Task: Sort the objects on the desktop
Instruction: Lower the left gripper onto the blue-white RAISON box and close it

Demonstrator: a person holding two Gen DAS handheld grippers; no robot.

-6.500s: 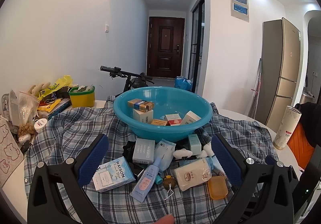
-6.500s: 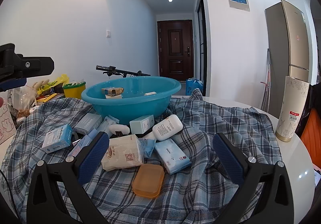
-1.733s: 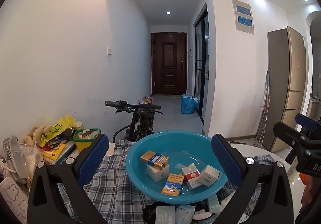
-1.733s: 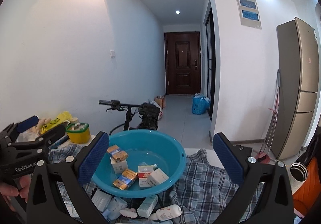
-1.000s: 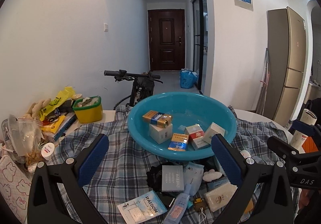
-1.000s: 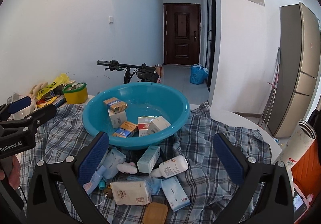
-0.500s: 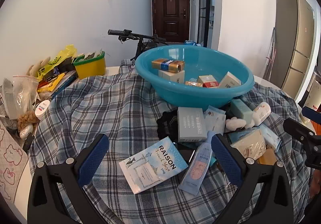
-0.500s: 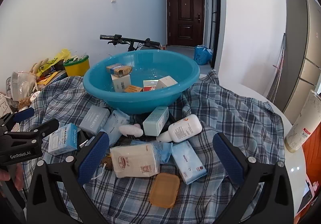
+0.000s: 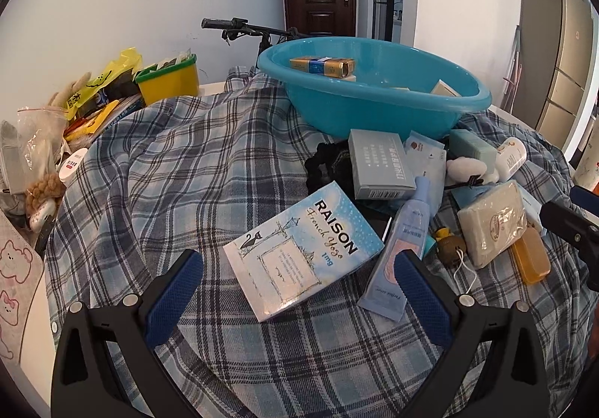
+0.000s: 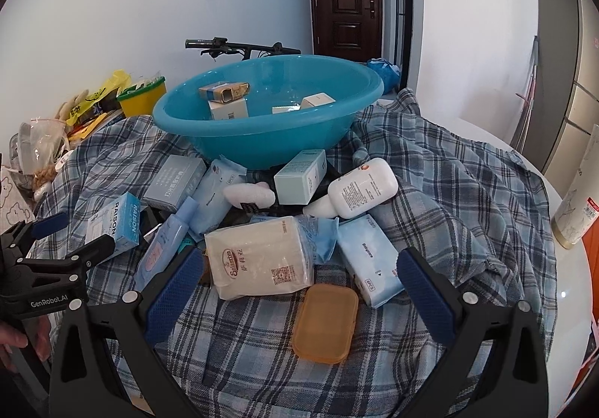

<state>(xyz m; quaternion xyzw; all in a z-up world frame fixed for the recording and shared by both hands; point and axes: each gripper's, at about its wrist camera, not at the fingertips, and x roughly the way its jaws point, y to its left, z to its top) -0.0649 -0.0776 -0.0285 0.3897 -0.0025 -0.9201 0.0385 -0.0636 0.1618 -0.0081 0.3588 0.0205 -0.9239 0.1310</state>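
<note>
Left tool (image 9: 297, 281) is hovering open and empty around the RAISON box (image 9: 304, 247), which is lying tilted on the plaid cloth (image 9: 179, 163) beside a blue tube (image 9: 402, 249), so closing is risking pinching that tube too; right tool (image 10: 299, 277) is hanging open.

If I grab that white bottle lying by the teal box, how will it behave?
The white plastic bottle with an orange-marked cap lies on its side on the rumpled plaid cloth, so a nudge may well roll it. Its smooth rounded body could slip between the pads. It looks rigid; its fill and weight cannot be told.
</note>
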